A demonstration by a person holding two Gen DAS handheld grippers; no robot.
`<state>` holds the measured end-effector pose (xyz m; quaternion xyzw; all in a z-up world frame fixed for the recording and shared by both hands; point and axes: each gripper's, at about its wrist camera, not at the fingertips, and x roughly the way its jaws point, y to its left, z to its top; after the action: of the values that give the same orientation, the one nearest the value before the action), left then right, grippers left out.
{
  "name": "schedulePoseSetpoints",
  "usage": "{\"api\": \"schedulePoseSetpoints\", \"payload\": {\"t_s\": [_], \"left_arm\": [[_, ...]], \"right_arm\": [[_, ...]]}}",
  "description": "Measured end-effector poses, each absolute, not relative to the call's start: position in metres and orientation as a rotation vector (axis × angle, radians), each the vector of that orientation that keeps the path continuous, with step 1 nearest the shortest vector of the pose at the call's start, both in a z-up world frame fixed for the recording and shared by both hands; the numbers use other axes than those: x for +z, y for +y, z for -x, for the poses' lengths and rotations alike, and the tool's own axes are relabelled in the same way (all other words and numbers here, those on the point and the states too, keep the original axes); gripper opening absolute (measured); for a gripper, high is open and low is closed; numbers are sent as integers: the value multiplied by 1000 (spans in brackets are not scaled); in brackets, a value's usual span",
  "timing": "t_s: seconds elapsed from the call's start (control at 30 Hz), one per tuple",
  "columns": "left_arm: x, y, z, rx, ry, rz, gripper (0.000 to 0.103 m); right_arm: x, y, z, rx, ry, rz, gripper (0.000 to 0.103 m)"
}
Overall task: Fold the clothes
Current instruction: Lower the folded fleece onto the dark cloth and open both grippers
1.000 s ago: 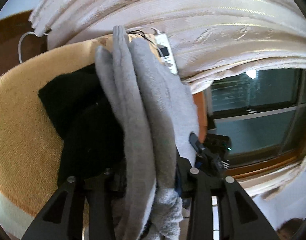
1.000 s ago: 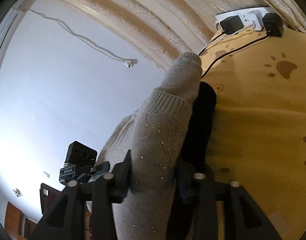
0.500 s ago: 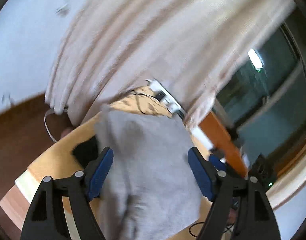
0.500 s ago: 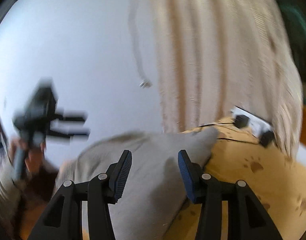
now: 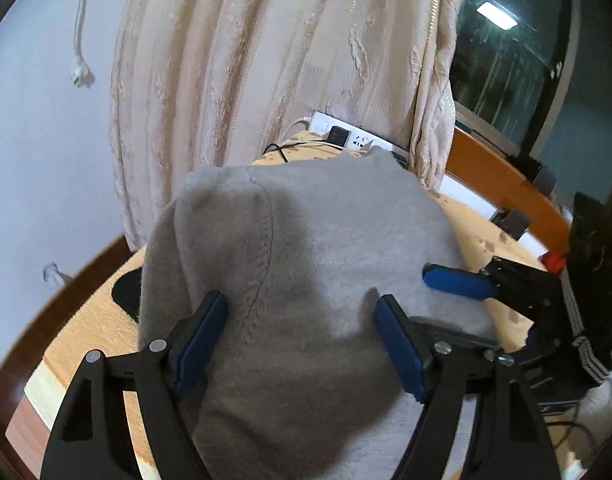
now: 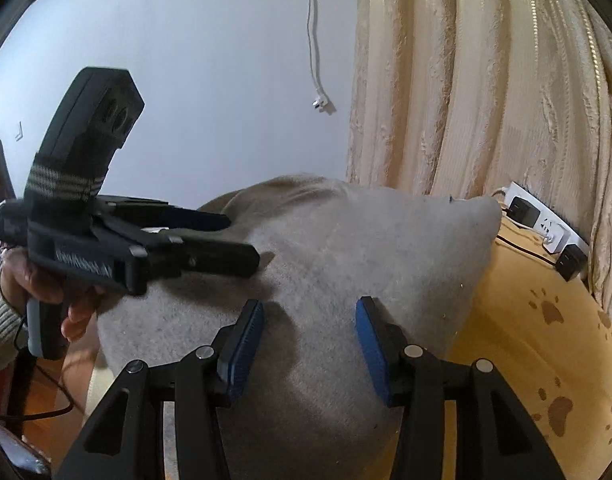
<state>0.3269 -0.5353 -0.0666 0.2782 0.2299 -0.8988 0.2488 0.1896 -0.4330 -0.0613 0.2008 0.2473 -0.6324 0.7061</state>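
Note:
A grey knitted sweater (image 5: 306,248) lies folded on the yellow blanket (image 5: 86,332); a black garment (image 5: 126,292) peeks out from under its left edge. My left gripper (image 5: 302,340) hovers open just above the sweater, with nothing pinched between its blue pads. In the right wrist view the sweater (image 6: 365,264) fills the middle, and my right gripper (image 6: 307,344) stands open over it, pads clear of the cloth. Each gripper shows in the other's view: the right gripper (image 5: 445,292) at the sweater's right edge, the left gripper (image 6: 242,240) in a hand (image 6: 66,300).
A white power strip (image 6: 545,232) with black plugs and cables lies at the blanket's far edge under a cream curtain (image 5: 286,60). A dark window (image 5: 505,60) and a wooden frame (image 5: 505,184) stand to the right. A white cable (image 6: 317,80) hangs on the wall.
Both grippers held the bunched grey sweater a second ago; they have let go, opened and drawn back while rolling upright. The sweater now lies flat over the black garment.

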Motion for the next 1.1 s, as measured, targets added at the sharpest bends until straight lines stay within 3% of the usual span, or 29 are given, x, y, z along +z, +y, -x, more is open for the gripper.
{"api": "schedulePoseSetpoints", "payload": {"t_s": [0.23, 0.37, 0.67, 0.73, 0.8, 1.1], "left_arm": [[-68, -524, -328, -2424, 537, -714, 80], [-69, -508, -322, -2393, 409, -679, 86], [-52, -480, -323, -2200, 412, -662, 91], [-46, -468, -323, -2169, 366, -646, 91], [-38, -453, -321, -2137, 303, -623, 91], [-26, -393, -297, -2152, 221, -573, 91]], "right_arm": [[-61, -422, -202, -1446, 516, -397, 51], [-64, -420, -205, -1457, 522, -372, 52], [-52, -388, -203, -1536, 429, -400, 67], [-46, -373, -205, -1582, 434, -395, 80], [-41, -358, -202, -1598, 418, -399, 86], [-35, -292, -151, -1686, 267, -519, 88]]}}
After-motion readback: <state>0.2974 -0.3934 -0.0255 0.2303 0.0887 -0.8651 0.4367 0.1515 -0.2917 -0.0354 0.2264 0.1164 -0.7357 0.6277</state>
